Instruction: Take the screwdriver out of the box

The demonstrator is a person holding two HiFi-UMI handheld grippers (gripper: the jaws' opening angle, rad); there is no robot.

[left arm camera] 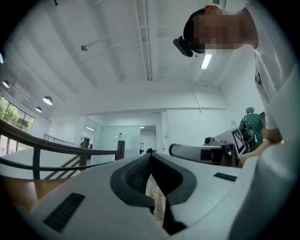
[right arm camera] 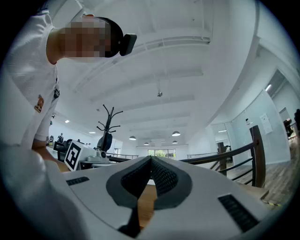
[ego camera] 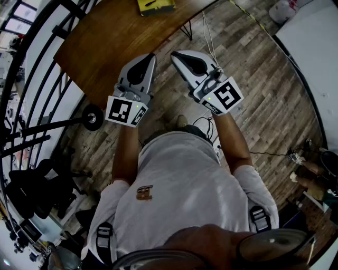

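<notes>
Your left grey hand-held gripper (ego camera: pixel 151 56) and right grey hand-held gripper (ego camera: pixel 175 54) both have jaws together, empty (yellow box (ego camera: pixel 156 5) sits well apart on brown wooden desk (ego camera: pixel 105 37)).

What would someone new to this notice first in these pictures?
The left gripper and the right gripper, grey with black-and-white marker cubes, are held side by side mid-picture, fingers shut and empty. Ahead, a yellow box lies at the far end of a brown table.

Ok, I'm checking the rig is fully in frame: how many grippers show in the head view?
2. The left gripper is at the wooden table's near edge; the right gripper is beside it, over the floor. Both are shut and empty.
</notes>
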